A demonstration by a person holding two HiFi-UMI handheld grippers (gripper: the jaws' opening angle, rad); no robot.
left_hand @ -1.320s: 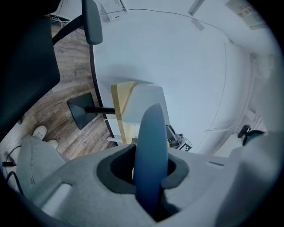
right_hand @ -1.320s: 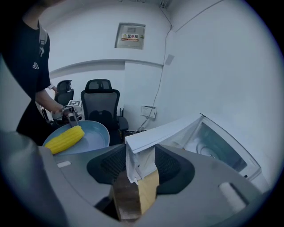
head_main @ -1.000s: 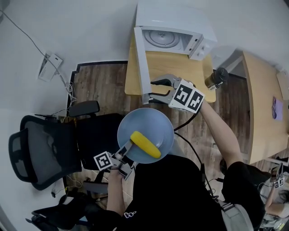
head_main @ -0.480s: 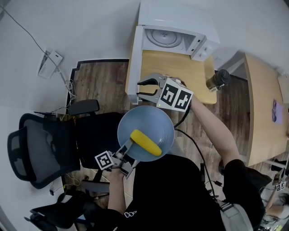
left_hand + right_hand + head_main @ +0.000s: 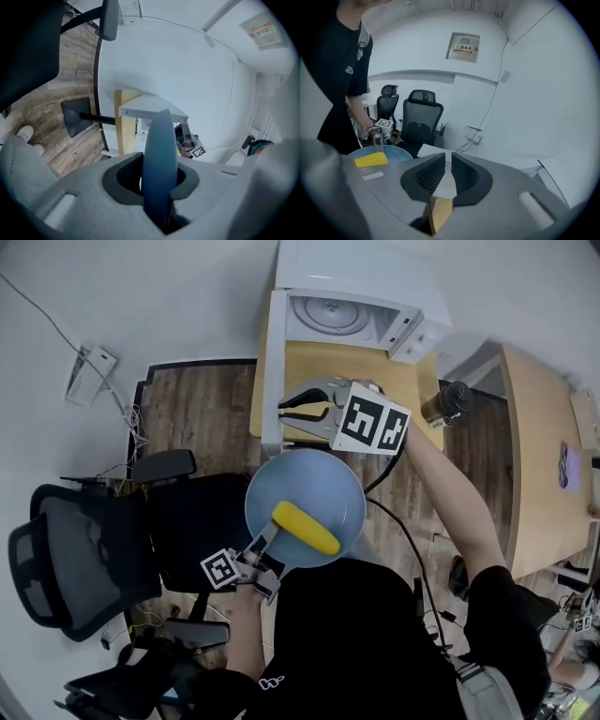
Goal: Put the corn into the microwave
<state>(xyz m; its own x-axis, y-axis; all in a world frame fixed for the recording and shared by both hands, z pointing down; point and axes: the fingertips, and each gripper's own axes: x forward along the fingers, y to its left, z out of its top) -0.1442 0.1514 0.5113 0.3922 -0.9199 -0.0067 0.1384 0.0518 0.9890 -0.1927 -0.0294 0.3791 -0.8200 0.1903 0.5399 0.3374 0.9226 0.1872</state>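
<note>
The yellow corn (image 5: 306, 528) lies on a blue plate (image 5: 300, 482). My left gripper (image 5: 266, 547) is shut on the plate's near rim, which shows edge-on between its jaws (image 5: 159, 154). The white microwave (image 5: 349, 307) stands on a wooden table (image 5: 375, 371), its door (image 5: 271, 371) swung wide open to the left. My right gripper (image 5: 283, 409) hovers by the door's inner face. Its jaws have just been closing and nothing is between them; only a slit remains (image 5: 448, 164). The right gripper view also shows the corn (image 5: 370, 160) and the plate (image 5: 401, 153).
A black office chair (image 5: 84, 549) stands at the left on the wood floor. A dark bottle (image 5: 448, 401) sits on the table's right corner. A second wooden table (image 5: 544, 456) is at the right. A white socket box (image 5: 84, 371) with cables lies near the wall.
The microwave door has swung further open to the left. My right gripper went left with it and its jaws narrowed. The plate with the corn stays in my left gripper.
</note>
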